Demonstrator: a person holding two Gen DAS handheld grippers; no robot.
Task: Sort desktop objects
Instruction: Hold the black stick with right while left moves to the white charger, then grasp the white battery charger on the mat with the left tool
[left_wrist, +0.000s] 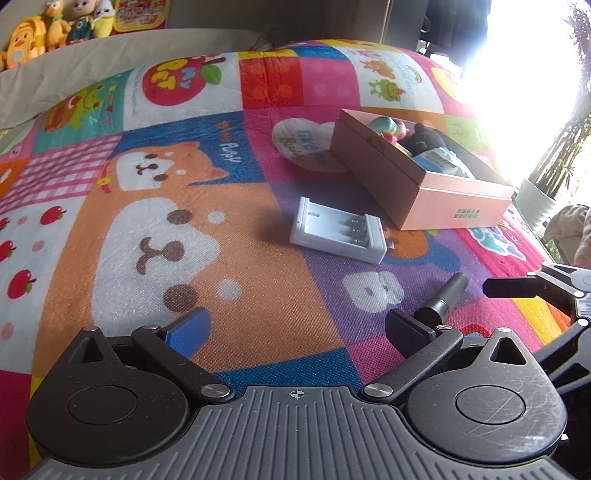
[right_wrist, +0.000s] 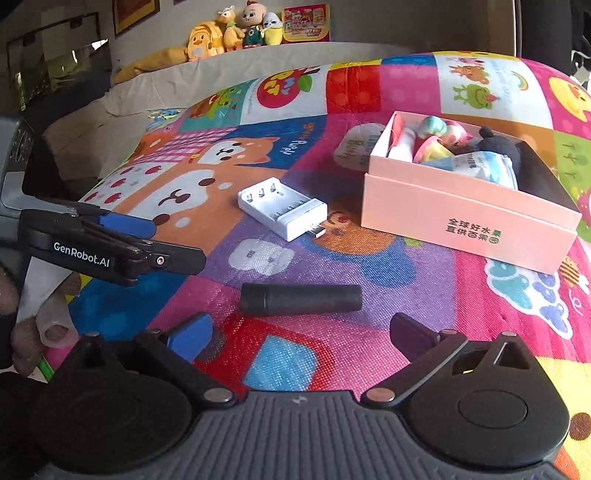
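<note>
A black cylinder (right_wrist: 301, 299) lies on its side on the colourful mat, just ahead of my right gripper (right_wrist: 299, 332), which is open and empty. The same cylinder (left_wrist: 441, 301) shows beside the right fingertip of my left gripper (left_wrist: 295, 326), also open and empty. A white battery charger (left_wrist: 338, 230) (right_wrist: 282, 208) lies flat further out. The pink box (left_wrist: 448, 205) (right_wrist: 469, 218) stands beyond it, holding small toys, a black plush and a blue-white packet. My left gripper (right_wrist: 147, 247) appears at the left of the right wrist view, and my right gripper (left_wrist: 517, 288) at the right edge of the left wrist view.
A round white pouch with lettering (left_wrist: 306, 144) (right_wrist: 354, 147) lies against the box's far side. Plush toys (right_wrist: 236, 29) line a grey ledge behind the mat. A potted plant (left_wrist: 546, 184) stands past the mat's right edge in strong glare.
</note>
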